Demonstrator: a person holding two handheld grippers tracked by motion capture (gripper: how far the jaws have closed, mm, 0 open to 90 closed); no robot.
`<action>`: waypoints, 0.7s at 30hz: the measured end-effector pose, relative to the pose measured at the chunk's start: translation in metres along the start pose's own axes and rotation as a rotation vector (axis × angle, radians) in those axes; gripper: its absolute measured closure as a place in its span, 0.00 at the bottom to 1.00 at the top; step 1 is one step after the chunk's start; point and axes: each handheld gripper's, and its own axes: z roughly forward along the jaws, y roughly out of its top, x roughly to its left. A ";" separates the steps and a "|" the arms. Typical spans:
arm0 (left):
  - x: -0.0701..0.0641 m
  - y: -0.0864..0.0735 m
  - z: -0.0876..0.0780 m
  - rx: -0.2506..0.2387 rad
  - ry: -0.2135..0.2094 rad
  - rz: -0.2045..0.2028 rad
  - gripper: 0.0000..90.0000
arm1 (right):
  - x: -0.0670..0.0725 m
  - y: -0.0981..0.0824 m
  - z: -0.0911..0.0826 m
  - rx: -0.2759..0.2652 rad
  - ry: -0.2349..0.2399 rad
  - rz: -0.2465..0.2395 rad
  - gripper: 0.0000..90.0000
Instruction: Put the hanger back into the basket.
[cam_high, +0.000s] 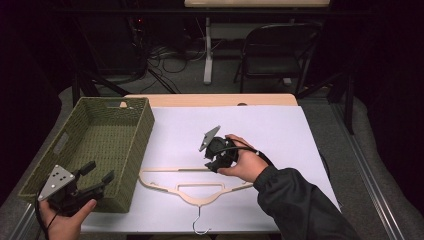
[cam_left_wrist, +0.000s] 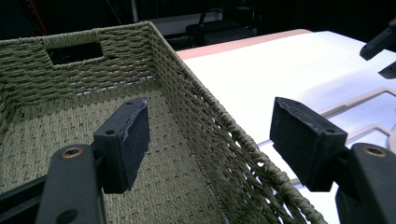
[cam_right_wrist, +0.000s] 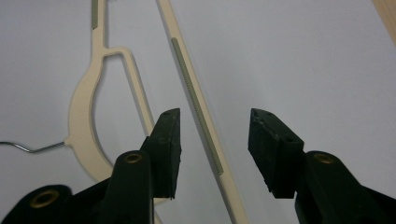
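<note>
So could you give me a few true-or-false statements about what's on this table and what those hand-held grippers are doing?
1. The woven basket holds folded clothes. False: its inside shows bare weave.
2. The hanger lies flat on the white sheet. True.
3. The right hand-held gripper has its jaws apart on either side of the hanger's straight bar. True.
4. The left hand-held gripper is clamped on the hanger. False: it is open, its jaws on either side of the basket's wall.
5. The hanger's hook is plastic. False: it is thin metal wire.
</note>
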 end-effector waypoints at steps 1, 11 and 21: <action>0.000 0.000 0.000 0.000 -0.001 0.001 0.32 | 0.000 0.002 0.002 0.008 0.006 0.000 0.62; -0.001 0.000 0.000 -0.004 -0.003 0.003 0.32 | 0.000 0.007 0.026 0.068 0.086 -0.023 0.62; -0.001 0.000 0.000 -0.003 -0.003 0.004 0.32 | 0.000 0.008 0.049 0.135 0.113 -0.080 0.63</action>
